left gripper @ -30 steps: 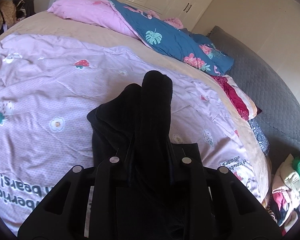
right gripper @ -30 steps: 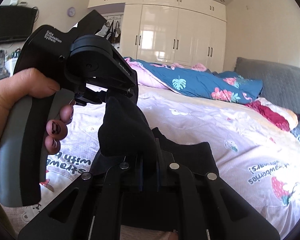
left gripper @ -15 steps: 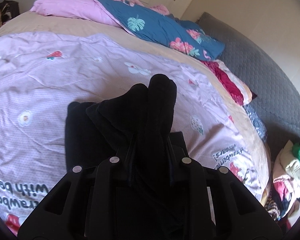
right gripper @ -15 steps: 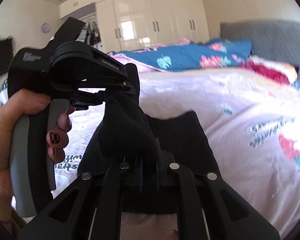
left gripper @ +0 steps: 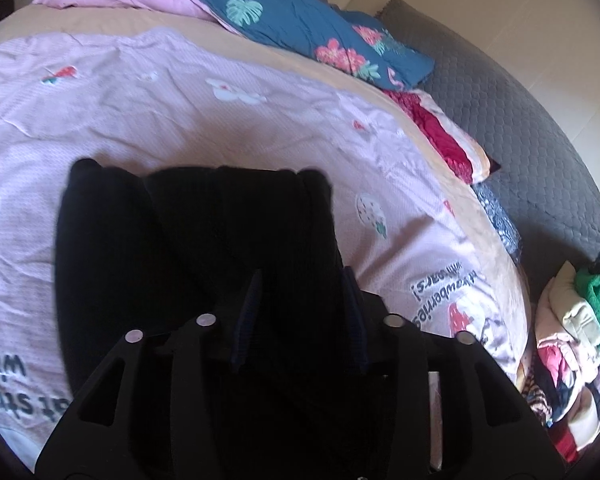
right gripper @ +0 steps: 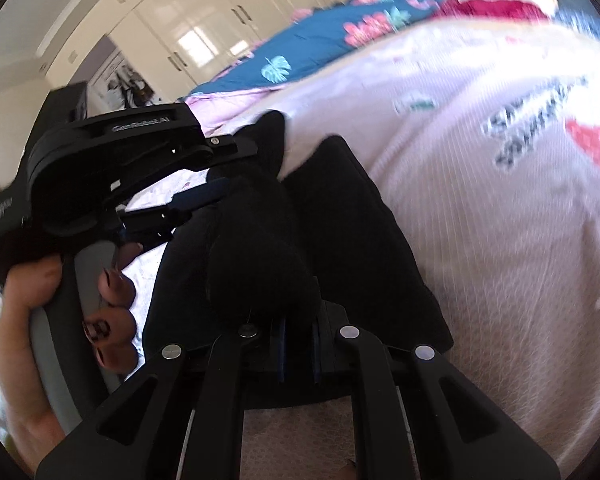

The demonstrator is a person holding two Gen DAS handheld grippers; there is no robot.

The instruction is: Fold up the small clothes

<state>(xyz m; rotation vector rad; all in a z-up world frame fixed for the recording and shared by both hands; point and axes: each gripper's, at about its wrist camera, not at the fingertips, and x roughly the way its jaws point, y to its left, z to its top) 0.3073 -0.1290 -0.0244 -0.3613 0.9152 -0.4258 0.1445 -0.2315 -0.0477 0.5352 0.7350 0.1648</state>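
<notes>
Left wrist view: left tool (left gripper: pixel 300 312) open over black cloth (left gripper: pixel 188 240), lying lower centre on the pink quilt (left gripper: pixel 180 112).

Right wrist view: right tool (right gripper: pixel 298 344) pinching black cloth (right gripper: pixel 268 256), centre frame; left tool (right gripper: pixel 220 168) upper left, open.

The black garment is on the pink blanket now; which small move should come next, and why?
Probably open the right claw and draw it back. The black garment lies mostly flat on the pink blanket, and the left claw already stands open. The right claw is shut on a bunched part that rises above the flat cloth, so letting go should let that part settle.
</notes>
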